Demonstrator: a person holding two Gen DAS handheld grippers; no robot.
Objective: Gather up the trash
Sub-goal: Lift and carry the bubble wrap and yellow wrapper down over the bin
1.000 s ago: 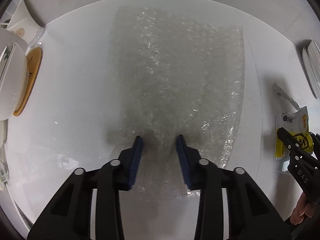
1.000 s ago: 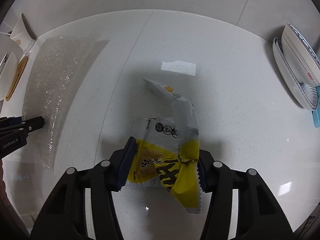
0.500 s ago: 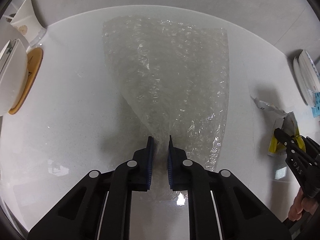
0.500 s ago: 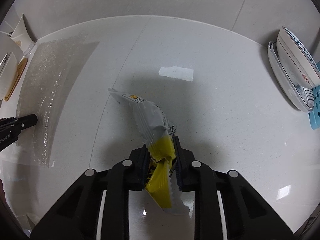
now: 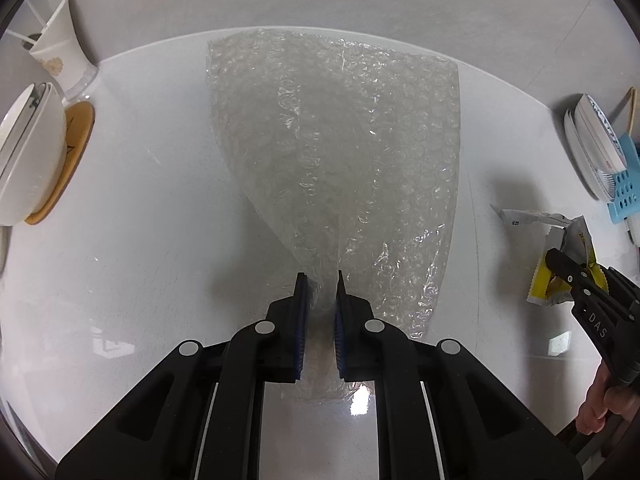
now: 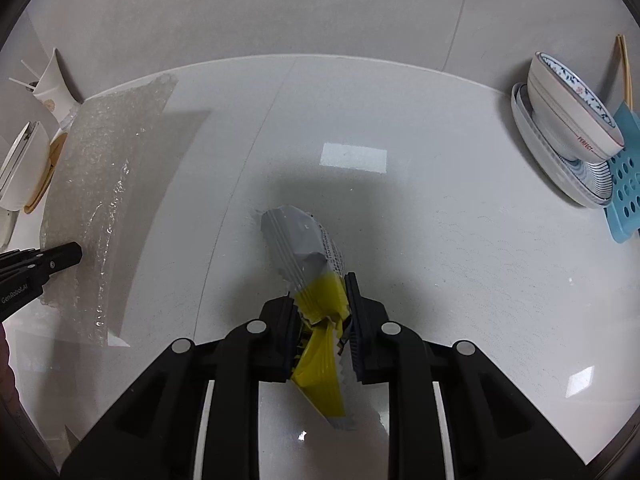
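A clear sheet of bubble wrap (image 5: 340,152) lies on the white counter, its near end bunched and raised off the surface. My left gripper (image 5: 320,284) is shut on that bunched end. The same sheet (image 6: 100,184) shows at the left of the right wrist view, with the left gripper's fingertips (image 6: 60,256) on it. A crumpled yellow and silver snack wrapper (image 6: 312,272) hangs lifted above the counter, and my right gripper (image 6: 320,286) is shut on its yellow part. From the left wrist view the wrapper (image 5: 560,248) sits in the right gripper (image 5: 560,264) at the far right.
White bowls on a wooden coaster (image 5: 32,152) and a paper cup (image 5: 64,56) stand at the left edge. Stacked patterned bowls and plates (image 6: 568,132) and a blue perforated rack (image 6: 624,196) stand at the right. A person's hand (image 5: 604,408) shows at the lower right.
Both grippers went from open to shut, the left on the bubble wrap's near end, the right on the snack wrapper. Both then rose, lifting the wrapper and the sheet's end off the counter.
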